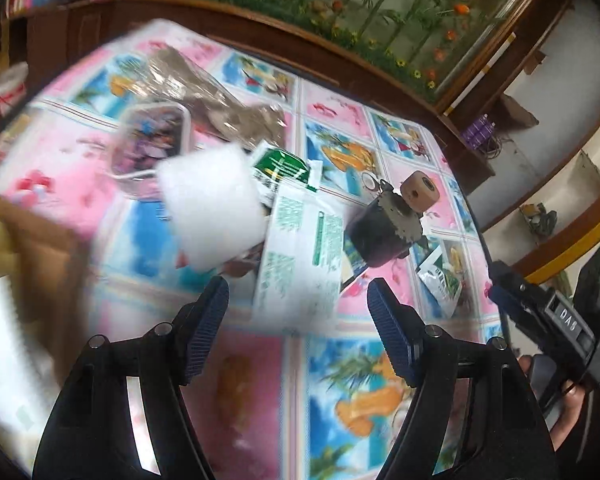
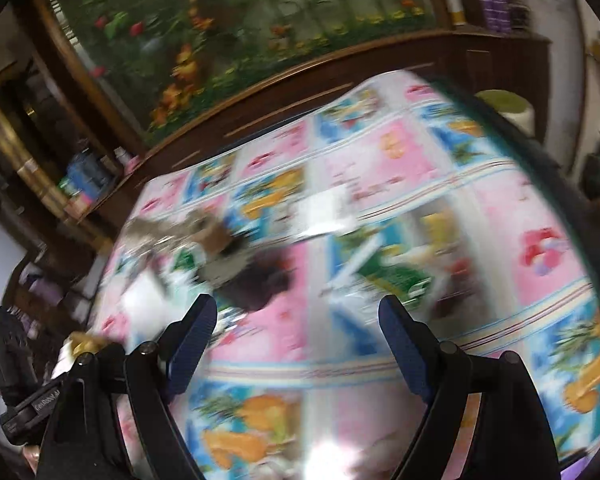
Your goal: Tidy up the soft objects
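Ahead at twelve o'clock of the left claw [image 1: 298,322], a white pad [image 1: 212,208] is being faced, its long axis running eleven-to-five. Both claws are being held wide open and empty; the right claw [image 2: 298,340] is judged farther off.

Left gripper [image 1: 298,310] and right gripper [image 2: 298,328] both gape wide, empty.

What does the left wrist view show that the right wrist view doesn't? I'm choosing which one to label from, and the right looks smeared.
Only the left wrist view shows the white foam block, the clear lidded container, the tan roll on the dark cylinder, and a cardboard box at left. Only the right wrist view shows a green-topped stool past the table edge. Both show the pink and blue tablecloth, green-printed white packets, the flower mural, and open, empty fingers: left gripper, right gripper.
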Action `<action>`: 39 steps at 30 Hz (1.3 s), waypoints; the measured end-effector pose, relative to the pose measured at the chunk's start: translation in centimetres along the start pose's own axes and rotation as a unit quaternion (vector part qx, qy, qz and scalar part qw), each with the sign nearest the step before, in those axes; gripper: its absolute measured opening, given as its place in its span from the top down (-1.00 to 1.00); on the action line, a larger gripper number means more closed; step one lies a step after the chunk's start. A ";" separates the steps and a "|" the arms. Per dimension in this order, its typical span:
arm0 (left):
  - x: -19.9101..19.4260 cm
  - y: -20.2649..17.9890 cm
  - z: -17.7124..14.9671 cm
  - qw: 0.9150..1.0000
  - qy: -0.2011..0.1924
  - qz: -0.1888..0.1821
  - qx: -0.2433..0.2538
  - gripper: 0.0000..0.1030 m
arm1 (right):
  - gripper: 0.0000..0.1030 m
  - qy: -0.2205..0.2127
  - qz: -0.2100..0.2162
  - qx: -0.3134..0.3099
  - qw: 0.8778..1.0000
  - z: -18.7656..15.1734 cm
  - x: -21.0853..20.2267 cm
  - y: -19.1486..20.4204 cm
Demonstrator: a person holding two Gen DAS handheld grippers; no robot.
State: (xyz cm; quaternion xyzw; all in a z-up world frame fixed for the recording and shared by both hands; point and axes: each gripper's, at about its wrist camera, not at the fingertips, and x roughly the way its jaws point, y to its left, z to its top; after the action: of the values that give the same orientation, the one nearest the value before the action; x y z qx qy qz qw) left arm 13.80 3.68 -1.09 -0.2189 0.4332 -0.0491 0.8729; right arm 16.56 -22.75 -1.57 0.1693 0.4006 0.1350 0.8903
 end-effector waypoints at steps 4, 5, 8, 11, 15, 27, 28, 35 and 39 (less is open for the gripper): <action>1.5 -0.1 0.6 1.000 -0.003 -0.004 0.012 -0.40 | -0.62 0.012 -0.035 0.005 0.999 0.5 1.3 -1.9; 1.6 0.1 0.5 1.000 -0.004 -0.010 0.010 -0.40 | -0.62 0.010 -0.046 0.004 0.999 0.6 1.7 -2.2; 2.1 0.5 0.3 1.000 -0.007 -0.003 0.016 -0.40 | -0.62 0.022 -0.064 0.016 0.998 0.7 3.2 -3.0; 2.2 1.0 0.1 1.000 0.000 -0.019 -0.003 -0.40 | -0.62 0.038 -0.063 0.037 0.997 0.6 4.6 -3.7; 2.6 1.0 -0.1 1.000 0.008 -0.028 -0.004 -0.40 | -0.62 0.018 -0.128 -0.025 0.991 0.9 5.8 -2.4; 4.1 0.3 0.5 1.000 0.029 0.002 0.000 -0.40 | -0.63 0.086 -0.097 -0.101 0.986 -1.4 6.7 0.6; 4.4 0.0 0.7 1.000 0.029 0.008 -0.001 -0.40 | -0.63 0.086 -0.097 -0.102 0.986 -1.5 6.8 0.8; 6.6 -2.9 1.0 0.994 0.039 0.073 0.067 -0.41 | -0.60 0.057 -0.116 -0.112 0.985 -1.4 7.7 0.8; 6.6 -3.8 -0.4 0.987 0.029 0.105 0.116 -0.14 | -0.38 0.054 -0.143 -0.132 0.979 -1.4 8.2 1.5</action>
State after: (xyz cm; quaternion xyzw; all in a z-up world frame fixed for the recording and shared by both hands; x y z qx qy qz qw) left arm 17.98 -1.67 -4.59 -0.0685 0.4701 -0.0135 0.8799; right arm 20.63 -18.03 -7.32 -0.0163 0.4469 0.0669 0.8919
